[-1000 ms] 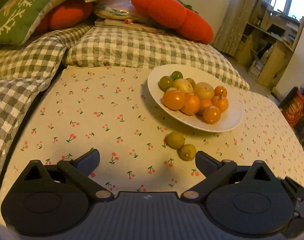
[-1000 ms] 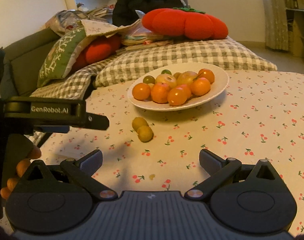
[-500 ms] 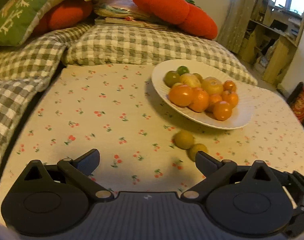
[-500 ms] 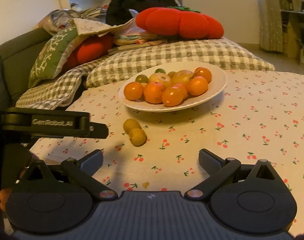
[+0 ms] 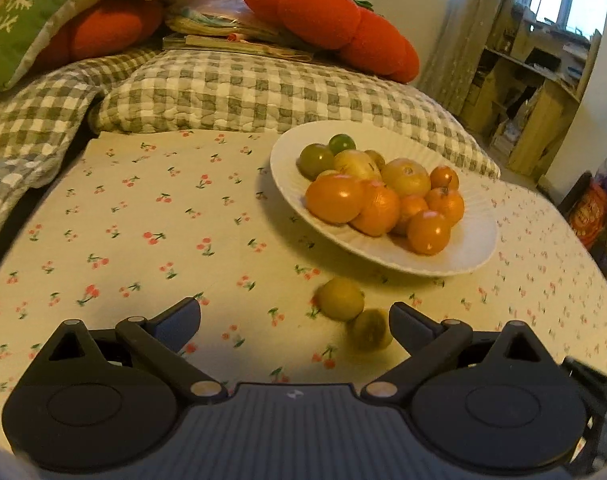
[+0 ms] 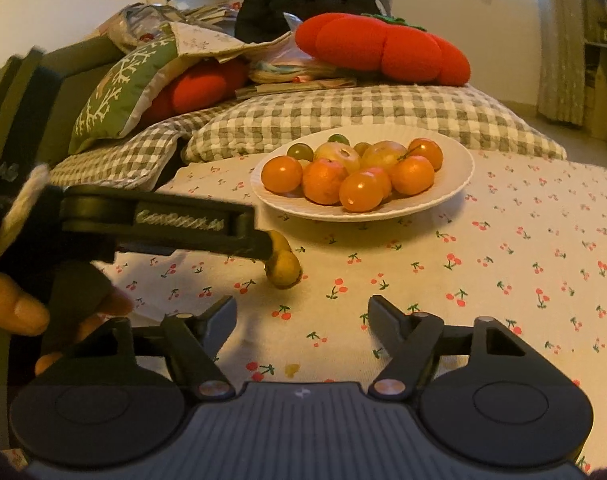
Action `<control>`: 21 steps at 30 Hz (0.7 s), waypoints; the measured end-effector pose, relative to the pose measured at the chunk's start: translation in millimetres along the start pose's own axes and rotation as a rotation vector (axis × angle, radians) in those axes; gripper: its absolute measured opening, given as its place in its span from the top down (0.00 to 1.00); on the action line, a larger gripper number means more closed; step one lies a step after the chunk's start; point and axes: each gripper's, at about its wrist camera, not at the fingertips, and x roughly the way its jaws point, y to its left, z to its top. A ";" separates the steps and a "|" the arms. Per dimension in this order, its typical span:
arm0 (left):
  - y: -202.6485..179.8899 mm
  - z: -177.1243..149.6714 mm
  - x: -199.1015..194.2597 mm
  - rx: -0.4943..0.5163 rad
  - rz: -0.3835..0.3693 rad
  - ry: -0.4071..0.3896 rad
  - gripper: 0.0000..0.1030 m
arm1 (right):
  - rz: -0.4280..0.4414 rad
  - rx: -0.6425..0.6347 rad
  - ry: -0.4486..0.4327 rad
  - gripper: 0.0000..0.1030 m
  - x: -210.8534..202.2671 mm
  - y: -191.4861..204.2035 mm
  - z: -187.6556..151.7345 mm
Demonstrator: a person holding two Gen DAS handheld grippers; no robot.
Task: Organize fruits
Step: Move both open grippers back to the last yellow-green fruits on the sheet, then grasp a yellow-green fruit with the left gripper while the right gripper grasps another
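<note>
Two small yellow-green fruits lie loose on the cherry-print cloth, one (image 5: 340, 299) just ahead of my left gripper (image 5: 295, 318) and the other (image 5: 369, 330) close by its right finger. That gripper is open, with neither fruit between its pads. In the right wrist view the left gripper's side (image 6: 163, 226) reaches over the near fruit (image 6: 283, 268) and half hides the far one. A white plate (image 5: 469, 248) holds several orange, yellow and green fruits. My right gripper (image 6: 302, 316) hangs above bare cloth, its jaws closing with nothing between them.
Checked cushions (image 5: 263, 92) border the cloth's far side, with red plush pillows (image 5: 331, 20) and a green pillow (image 6: 119, 92) stacked behind. A person's gloved hand (image 6: 43, 300) holds the left gripper. Wooden shelves (image 5: 543, 92) stand at the far right.
My left gripper has moved forward and down toward the two loose fruits, which now sit near its right finger. The right gripper's fingers have drawn closer together.
</note>
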 end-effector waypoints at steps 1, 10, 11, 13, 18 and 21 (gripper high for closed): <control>0.4 1.1 2.5 -0.012 -0.011 -0.001 0.05 | 0.000 -0.011 0.005 0.38 1.6 1.3 0.5; 4.7 3.9 17.6 -0.061 -0.055 0.001 0.28 | 0.012 -0.056 0.016 0.47 15.5 11.0 6.0; 5.9 3.7 18.0 -0.065 -0.060 -0.001 0.31 | 0.014 -0.061 0.018 0.47 17.3 12.5 6.6; 6.6 2.8 18.0 -0.065 -0.064 -0.009 0.35 | 0.013 -0.070 0.023 0.48 20.9 15.2 7.4; 7.1 2.1 17.8 -0.087 -0.112 -0.005 0.54 | 0.012 -0.079 0.031 0.48 27.4 17.7 10.9; 5.1 0.9 18.5 -0.084 -0.124 -0.004 0.56 | 0.003 -0.075 0.045 0.49 32.1 15.7 11.5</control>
